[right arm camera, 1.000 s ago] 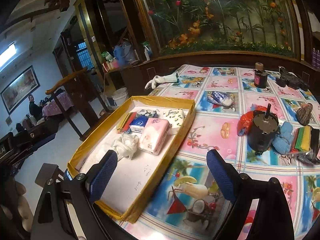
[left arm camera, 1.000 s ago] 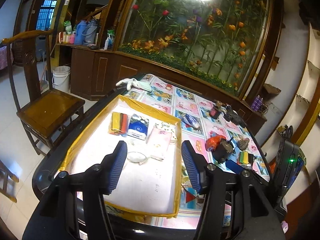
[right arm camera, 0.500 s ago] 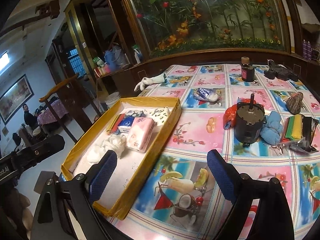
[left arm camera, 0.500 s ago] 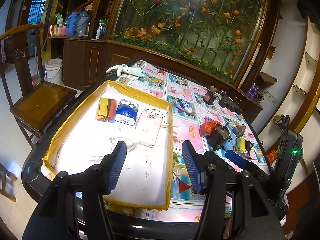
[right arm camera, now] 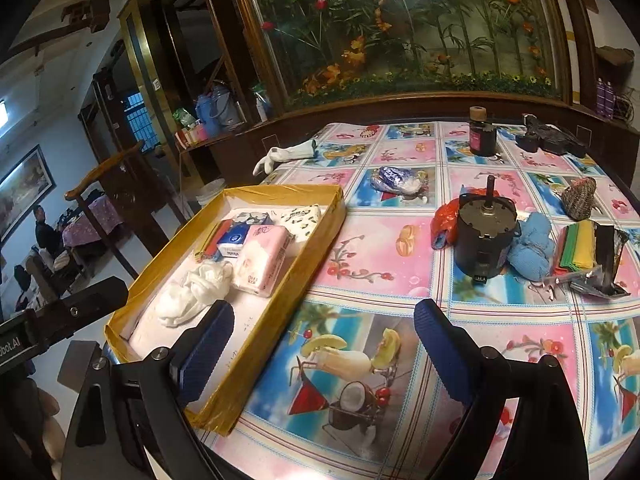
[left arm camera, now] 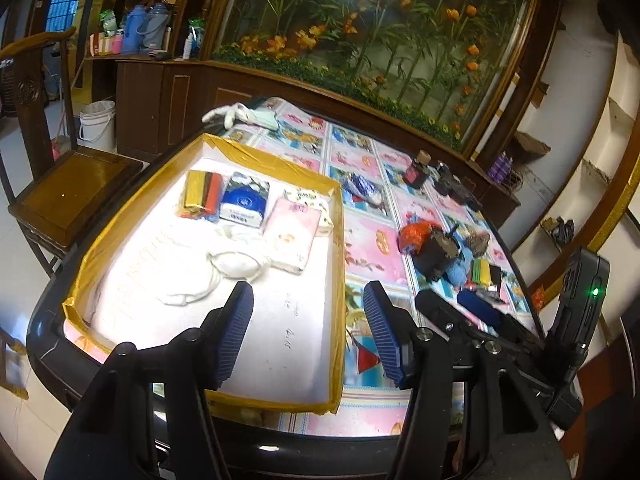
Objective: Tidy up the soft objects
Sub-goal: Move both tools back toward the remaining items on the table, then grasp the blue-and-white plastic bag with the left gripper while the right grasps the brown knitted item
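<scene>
Cartoon-print cloth covers the desk (right arm camera: 360,240). Inside the yellow tray (left arm camera: 340,240) lie a pink tissue pack (left arm camera: 294,238) and white cloth (left arm camera: 236,264). Both my jaws gape empty, hovering just short of that tray.

Tissue packs (right arm camera: 262,258) in tray (right arm camera: 320,232); motor (right arm camera: 484,240) on table, right.

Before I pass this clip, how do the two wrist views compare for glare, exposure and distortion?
Left wrist view: the white floor of the tray is nearly blown out, and a ceiling light flares at the top edge. Right wrist view: exposure is more even, the white cloth keeps its folds, and the room at left is dim. Both views: strong fisheye bending, with dark corners.
</scene>
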The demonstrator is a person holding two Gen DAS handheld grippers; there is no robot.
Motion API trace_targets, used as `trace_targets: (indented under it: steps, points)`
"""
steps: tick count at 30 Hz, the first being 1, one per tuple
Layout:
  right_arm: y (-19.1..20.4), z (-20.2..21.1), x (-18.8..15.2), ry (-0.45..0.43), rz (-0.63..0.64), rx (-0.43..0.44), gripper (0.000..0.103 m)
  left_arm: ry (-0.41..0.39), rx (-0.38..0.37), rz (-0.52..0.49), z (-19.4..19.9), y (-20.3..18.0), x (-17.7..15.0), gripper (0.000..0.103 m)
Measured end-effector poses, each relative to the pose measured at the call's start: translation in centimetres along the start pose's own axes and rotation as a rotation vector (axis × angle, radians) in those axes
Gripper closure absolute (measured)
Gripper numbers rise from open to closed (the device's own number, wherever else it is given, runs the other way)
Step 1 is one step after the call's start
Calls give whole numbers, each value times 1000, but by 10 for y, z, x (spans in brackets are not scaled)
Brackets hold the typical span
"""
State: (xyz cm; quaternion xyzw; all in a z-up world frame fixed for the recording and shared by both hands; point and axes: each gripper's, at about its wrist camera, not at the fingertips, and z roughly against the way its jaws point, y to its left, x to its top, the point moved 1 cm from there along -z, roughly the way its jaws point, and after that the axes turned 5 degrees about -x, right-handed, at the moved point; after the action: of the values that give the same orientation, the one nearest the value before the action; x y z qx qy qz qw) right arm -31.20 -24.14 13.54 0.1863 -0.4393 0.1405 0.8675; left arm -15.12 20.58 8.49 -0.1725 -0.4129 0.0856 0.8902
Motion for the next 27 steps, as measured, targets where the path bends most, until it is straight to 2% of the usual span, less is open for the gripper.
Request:
trace_targets:
  steps: [5,9,13,16,20,24,27]
  points:
    - [-26,12,5,-6,-7,-37,10,42,-40,-33,-9,-14,-7,47]
    - [-64,29,7,-26,-8,-132,10,99,-91,-61,-25,-31,-19,45]
    - [-109,35,11,-5,-30,-240,10,176,-144,-108,-43,-54,-30,45]
    - [-130,38,21,-3,-60,-283,10,199,-180,-139,-47,-70,-30,45]
    - [-151,37,30,5,-118,-296,10,208,-183,-162,-51,-78,-28,45]
    - [-168,27,37,17,-159,-306,10,224,-186,-127,-62,-69,-17,45]
    - [-182,13,44,31,-200,-289,10,249,-213,-79,-78,-66,6,46]
